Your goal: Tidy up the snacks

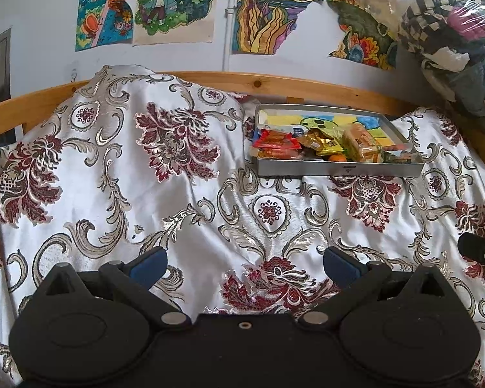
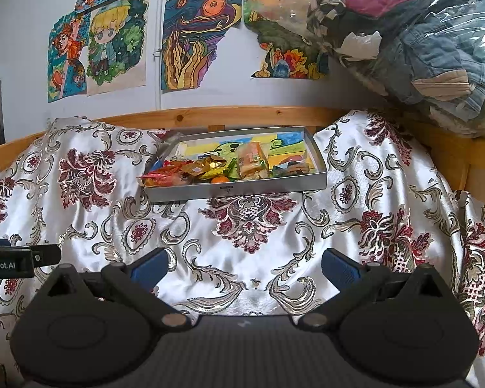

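Left to right: the left claw (image 1: 245, 260) is spread wide and holds nothing, poised above the patterned bedspread (image 1: 113, 168). The right claw (image 2: 245, 263) is likewise spread wide with nothing between its fingers.

The snacks (image 2: 210, 169) lie inside the shallow grey tray (image 2: 236, 189), which rests on the bedspread against the wooden bed rail (image 2: 242, 113). From the left they include red and orange wrappers (image 1: 274, 140), gold packets (image 1: 323, 140), a small orange fruit (image 2: 220, 180) and a clear-wrapped bread pack (image 1: 360, 144). No snack lies loose on the bedspread in either view.

Step in hand: the scene fits either snacks heaped in the tray awaiting sorting, or snacks already collected there. The frames do not settle which.

Legible writing: "nRobot.AI" on the left claw's body (image 2: 3, 263). Wrapper print and the tray's front label are too small to read.
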{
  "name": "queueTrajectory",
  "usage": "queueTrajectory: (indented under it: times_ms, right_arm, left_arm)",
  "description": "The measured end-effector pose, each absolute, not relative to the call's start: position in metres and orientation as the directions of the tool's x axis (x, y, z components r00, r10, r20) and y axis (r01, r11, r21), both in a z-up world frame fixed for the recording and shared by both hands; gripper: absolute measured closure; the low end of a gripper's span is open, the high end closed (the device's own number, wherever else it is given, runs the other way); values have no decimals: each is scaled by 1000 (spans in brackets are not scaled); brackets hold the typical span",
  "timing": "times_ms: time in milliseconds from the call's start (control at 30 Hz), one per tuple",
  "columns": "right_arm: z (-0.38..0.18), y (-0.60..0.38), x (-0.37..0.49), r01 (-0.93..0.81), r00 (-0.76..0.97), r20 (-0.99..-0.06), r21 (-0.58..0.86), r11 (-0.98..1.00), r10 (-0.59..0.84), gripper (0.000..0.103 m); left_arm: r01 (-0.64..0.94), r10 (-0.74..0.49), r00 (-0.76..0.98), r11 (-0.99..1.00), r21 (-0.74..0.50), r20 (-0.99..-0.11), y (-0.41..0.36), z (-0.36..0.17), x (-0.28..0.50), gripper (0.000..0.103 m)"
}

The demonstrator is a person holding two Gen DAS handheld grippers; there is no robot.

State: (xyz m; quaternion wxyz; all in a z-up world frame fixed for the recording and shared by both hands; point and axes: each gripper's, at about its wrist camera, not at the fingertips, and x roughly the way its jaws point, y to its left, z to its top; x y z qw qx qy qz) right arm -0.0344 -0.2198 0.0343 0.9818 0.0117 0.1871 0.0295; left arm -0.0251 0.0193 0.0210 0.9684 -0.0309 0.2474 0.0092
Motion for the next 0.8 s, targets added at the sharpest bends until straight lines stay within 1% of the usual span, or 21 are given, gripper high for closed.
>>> queueTrajectory:
  times_ms: [133,233,800]
  right_arm:
    - [34,-219,-34,-55,928,-367,34,998,64,0]
    - [34,-219,-34,-55,925,-374,37,998,65,0]
    - [30,-219,-32,-57,917,-393,43,997,69,0]
  left_arm:
    - [-32,4,871,998,-49,-492,18,20,-24,1]
    - [-11,-21,860,998,-59,-510,18,18,-23,1]
    - [-15,-9,849,999,-41,-529,15,15,-22,1]
